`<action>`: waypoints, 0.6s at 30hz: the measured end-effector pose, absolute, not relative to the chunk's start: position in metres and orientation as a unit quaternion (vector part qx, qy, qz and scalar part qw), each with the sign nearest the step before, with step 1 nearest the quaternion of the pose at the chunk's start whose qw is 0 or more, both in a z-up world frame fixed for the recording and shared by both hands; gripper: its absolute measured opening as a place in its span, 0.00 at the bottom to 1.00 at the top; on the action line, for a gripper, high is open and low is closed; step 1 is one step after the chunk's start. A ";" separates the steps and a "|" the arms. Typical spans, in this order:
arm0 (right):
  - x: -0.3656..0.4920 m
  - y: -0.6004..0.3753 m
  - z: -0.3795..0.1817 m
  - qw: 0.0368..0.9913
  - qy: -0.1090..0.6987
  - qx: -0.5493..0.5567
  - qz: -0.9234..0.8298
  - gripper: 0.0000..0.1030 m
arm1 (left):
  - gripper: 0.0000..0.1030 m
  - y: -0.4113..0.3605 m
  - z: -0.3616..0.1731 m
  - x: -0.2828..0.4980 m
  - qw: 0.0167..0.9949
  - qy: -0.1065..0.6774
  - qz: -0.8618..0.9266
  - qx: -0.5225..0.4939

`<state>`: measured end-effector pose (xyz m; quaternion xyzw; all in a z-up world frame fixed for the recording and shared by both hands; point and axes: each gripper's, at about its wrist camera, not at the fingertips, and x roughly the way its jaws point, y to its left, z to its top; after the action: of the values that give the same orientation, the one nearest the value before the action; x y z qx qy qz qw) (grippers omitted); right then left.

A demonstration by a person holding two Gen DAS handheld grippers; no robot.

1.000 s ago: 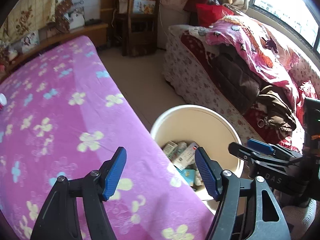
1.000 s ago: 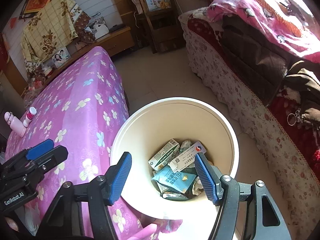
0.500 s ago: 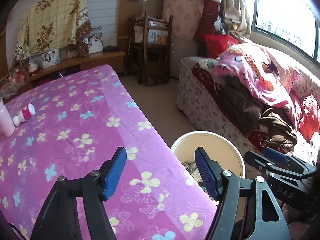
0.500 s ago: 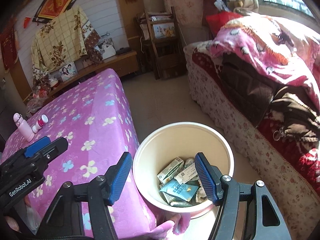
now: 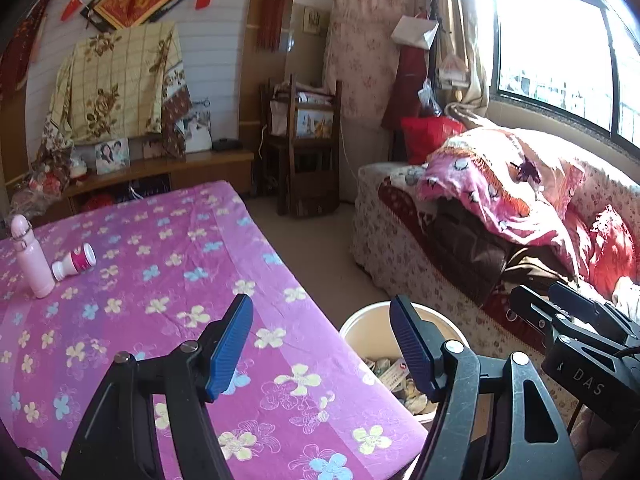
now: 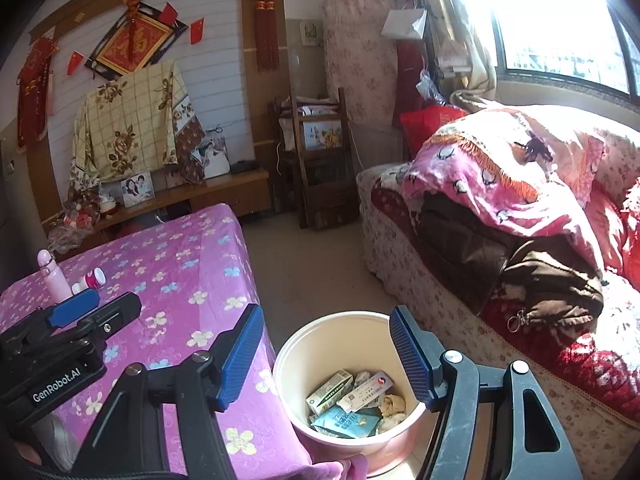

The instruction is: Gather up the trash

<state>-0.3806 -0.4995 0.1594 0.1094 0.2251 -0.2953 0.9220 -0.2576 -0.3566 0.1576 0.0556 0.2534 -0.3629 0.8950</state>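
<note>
We hold both grippers, left (image 5: 320, 344) and right (image 6: 326, 354), jaws wide and empty, near the bin (image 6: 316, 344), its trash (image 6: 352, 404) seemingly collected.

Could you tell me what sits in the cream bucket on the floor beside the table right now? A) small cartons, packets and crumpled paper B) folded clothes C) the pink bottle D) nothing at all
A: the right wrist view looks down into the bucket and shows small cartons and packets piled at its bottom, while the pink bottle stands on the table.
</note>
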 end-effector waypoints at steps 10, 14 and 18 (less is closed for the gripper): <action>-0.395 -0.486 0.177 0.927 0.199 0.094 -0.303 0.74 | 0.70 -0.344 0.173 -0.271 0.905 0.222 -0.359 0.051; -0.398 -0.486 0.181 0.928 0.195 0.096 -0.303 0.74 | 0.70 -0.343 0.176 -0.274 0.907 0.214 -0.360 0.054; -0.399 -0.485 0.182 0.928 0.193 0.097 -0.303 0.74 | 0.70 -0.343 0.177 -0.276 0.907 0.210 -0.359 0.057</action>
<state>-0.3987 -0.4852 0.1821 0.0971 0.1934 -0.3029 0.9281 -0.2761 -0.3426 0.1772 0.0569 0.2104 -0.3594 0.9074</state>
